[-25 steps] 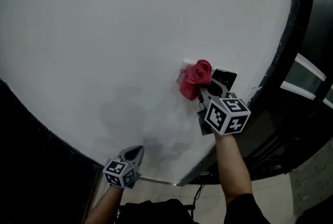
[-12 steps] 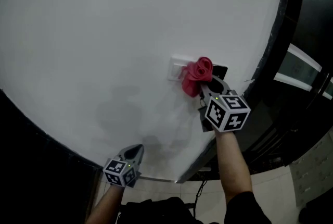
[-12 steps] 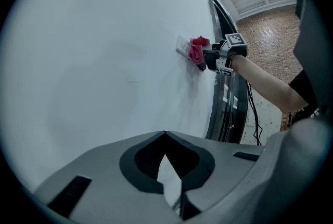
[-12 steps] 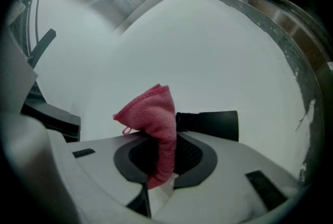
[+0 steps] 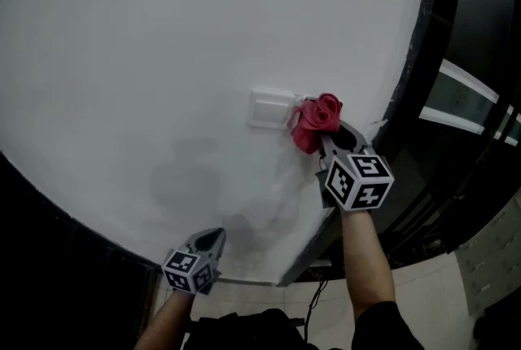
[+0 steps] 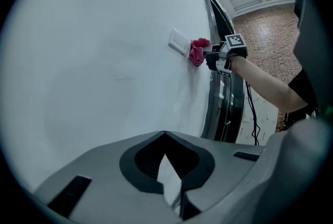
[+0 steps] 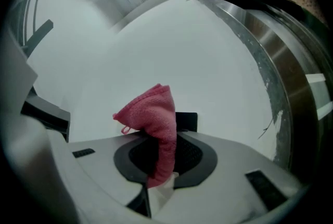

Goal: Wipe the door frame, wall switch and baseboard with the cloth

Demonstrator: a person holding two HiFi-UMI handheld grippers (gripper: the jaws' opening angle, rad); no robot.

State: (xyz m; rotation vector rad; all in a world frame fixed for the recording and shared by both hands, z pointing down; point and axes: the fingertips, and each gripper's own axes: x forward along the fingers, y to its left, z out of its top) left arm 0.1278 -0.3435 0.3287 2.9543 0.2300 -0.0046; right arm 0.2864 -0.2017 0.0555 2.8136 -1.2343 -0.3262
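The right gripper (image 5: pixel 327 138) pinches the pink cloth (image 5: pixel 316 119), bunched beyond its fingertips against the wall (image 5: pixel 163 55) beside the switch (image 5: pixel 270 109), while the left gripper (image 5: pixel 213 238), jaws together, holds nothing.

Head view from above, left gripper view from below, both towards wall switch (image 5: pixel 269 108)
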